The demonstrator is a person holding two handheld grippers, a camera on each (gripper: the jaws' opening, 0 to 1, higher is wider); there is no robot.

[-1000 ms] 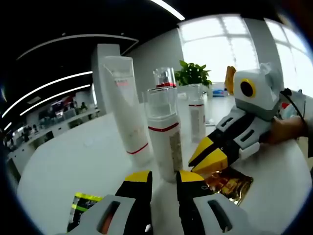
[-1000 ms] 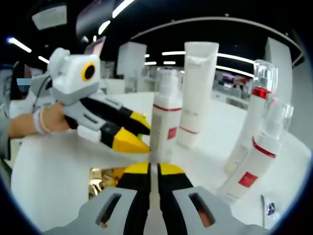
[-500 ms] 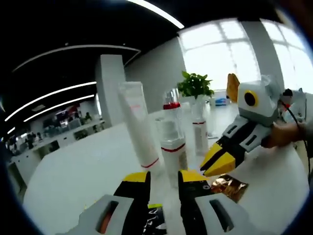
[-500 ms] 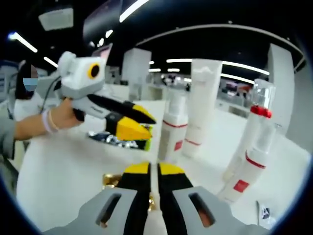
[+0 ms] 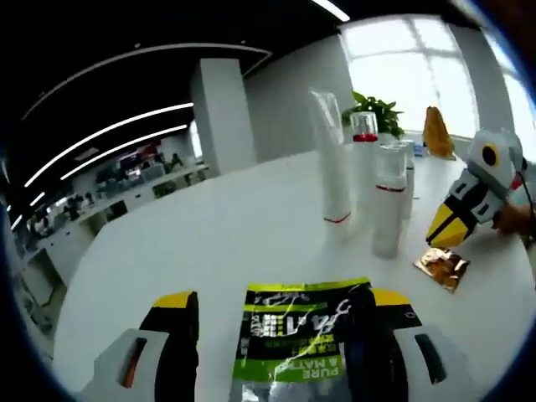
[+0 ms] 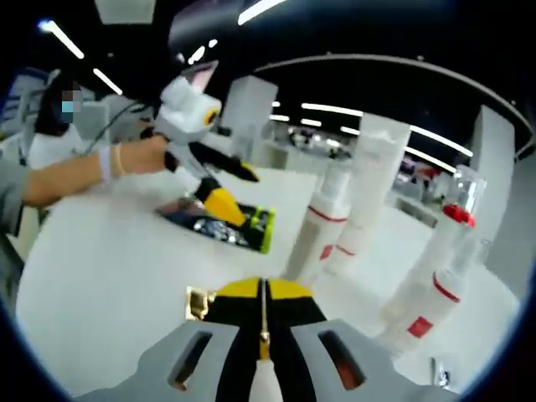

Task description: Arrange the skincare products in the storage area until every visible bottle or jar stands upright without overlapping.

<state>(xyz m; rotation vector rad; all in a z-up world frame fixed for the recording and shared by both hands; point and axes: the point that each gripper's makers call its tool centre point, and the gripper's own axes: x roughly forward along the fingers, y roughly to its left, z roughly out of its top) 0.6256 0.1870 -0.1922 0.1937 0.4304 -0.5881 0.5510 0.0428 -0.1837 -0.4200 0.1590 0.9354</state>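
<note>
my left gripper [image 5: 285, 322] has pulled back and now hangs spread wide over the green packet [image 5: 297, 331]. my right gripper [image 6: 262, 295] is pinched closed, holding nothing. the bottles [image 5: 387, 201] stand up at 1 o'clock.

Sachet [image 5: 303, 331] lies flat between the left gripper [image 5: 285, 322] jaws; bottles [image 5: 387, 209] stand well ahead on the table [image 5: 209, 243], foil packet [image 5: 441, 267] to their right.
</note>
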